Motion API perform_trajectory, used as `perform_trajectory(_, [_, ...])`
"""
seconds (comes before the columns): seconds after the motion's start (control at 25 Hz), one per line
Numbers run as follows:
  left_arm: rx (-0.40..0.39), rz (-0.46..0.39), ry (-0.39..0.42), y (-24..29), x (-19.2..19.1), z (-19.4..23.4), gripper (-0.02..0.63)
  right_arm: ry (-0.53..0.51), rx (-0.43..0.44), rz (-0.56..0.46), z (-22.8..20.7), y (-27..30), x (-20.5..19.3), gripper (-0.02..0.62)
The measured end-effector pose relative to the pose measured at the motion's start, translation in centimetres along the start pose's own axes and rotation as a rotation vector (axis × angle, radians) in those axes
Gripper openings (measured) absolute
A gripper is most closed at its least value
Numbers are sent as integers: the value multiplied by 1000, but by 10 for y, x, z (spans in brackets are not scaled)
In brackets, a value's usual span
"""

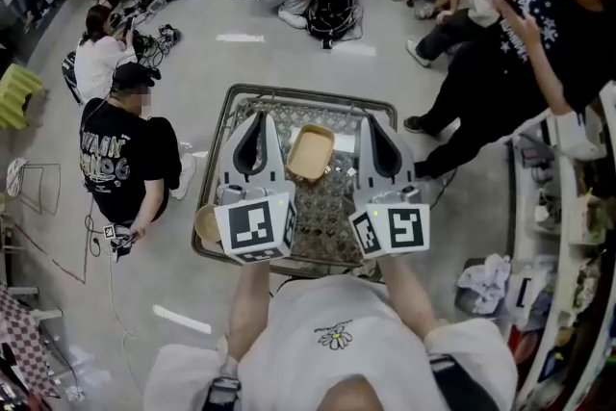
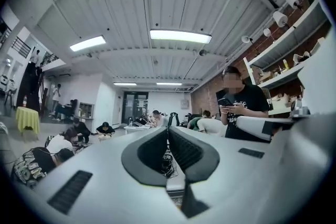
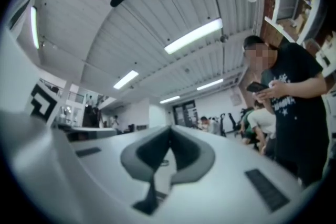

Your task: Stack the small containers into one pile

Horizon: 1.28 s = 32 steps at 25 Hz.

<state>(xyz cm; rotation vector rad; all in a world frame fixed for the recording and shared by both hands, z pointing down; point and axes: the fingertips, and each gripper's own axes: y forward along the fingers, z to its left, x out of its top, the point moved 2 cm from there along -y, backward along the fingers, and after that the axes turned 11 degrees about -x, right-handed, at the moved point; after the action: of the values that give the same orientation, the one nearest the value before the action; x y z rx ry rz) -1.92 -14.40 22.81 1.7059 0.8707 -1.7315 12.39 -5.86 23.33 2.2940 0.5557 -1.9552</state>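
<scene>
**Grey floor, mesh table, both grippers shut over one tan container**

Grey concrete floor (image 1: 289, 53) fills the room in the head view, with short white tape marks (image 1: 241, 38) on it. At the far left stands a yellow-green stool (image 1: 17, 96). Near it several people sit on the floor, and one seated person (image 1: 125, 159) wears a black T-shirt with pale lettering too blurred to read.

In the middle stands a metal table (image 1: 308, 97) with a wire-mesh top and a raised rim. At its left edge a round tan container (image 1: 206, 224) shows, partly hidden behind the left gripper's marker cube. The left gripper (image 1: 258, 117) hovers over the mesh with its jaws pressed together and nothing between them, and its own view confirms this (image 2: 168, 131). Just to its right a rectangular tan container (image 1: 310, 152) lies tilted on the mesh, between the two grippers and touching neither. The right gripper (image 1: 380, 122) also has its jaws together and empty (image 3: 169, 131). Each cube carries black-and-white square markers and no readable words.

At the right a standing person (image 1: 539, 24) in black holds a phone, and cluttered shelves (image 1: 568, 207) line the wall. The gripper views show a white ribbed ceiling (image 2: 157, 2) with strip lights and a brick wall (image 2: 207, 97).
</scene>
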Motion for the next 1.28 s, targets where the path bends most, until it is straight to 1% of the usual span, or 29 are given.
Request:
perform_trajectory(0.16, [30,-27,11,-10,9,1,35,12,41,3,5,-5,4,31])
perform_trajectory(0.36, [100,-31,18,-18,10,12,35,18,103,14,13,1,3,32])
perform_trajectory(0.52, [169,-29,-10,-29,5,38,35,60,202,50,38,18,-5,32])
perform_trajectory(0.68, [264,-19,-54,-43,-12,74,37,100,323,126,73,42,-33,34])
perform_trajectory(0.76, [327,5,-76,-52,-27,94,37,88,361,185,91,54,-56,34])
perform_trajectory(0.88, [416,44,-139,-67,-57,124,37,48,437,281,122,68,-96,37])
perform_trajectory(0.92, [451,57,-155,-72,-69,135,38,39,472,315,134,73,-111,56])
perform_trajectory(0.96, [487,72,-166,-77,-82,145,40,34,510,358,146,78,-127,102])
perform_trajectory(1.0, [520,92,-176,-81,-98,155,65,30,543,408,157,83,-146,133])
perform_trajectory(1.04, [545,119,-194,-85,-116,162,102,23,568,466,165,86,-167,148])
perform_trajectory(1.16, [569,229,-304,-88,-181,173,154,-25,601,651,178,89,-231,158])
perform_trajectory(1.28, [595,338,-416,-94,-241,176,163,-62,610,855,183,80,-294,158])
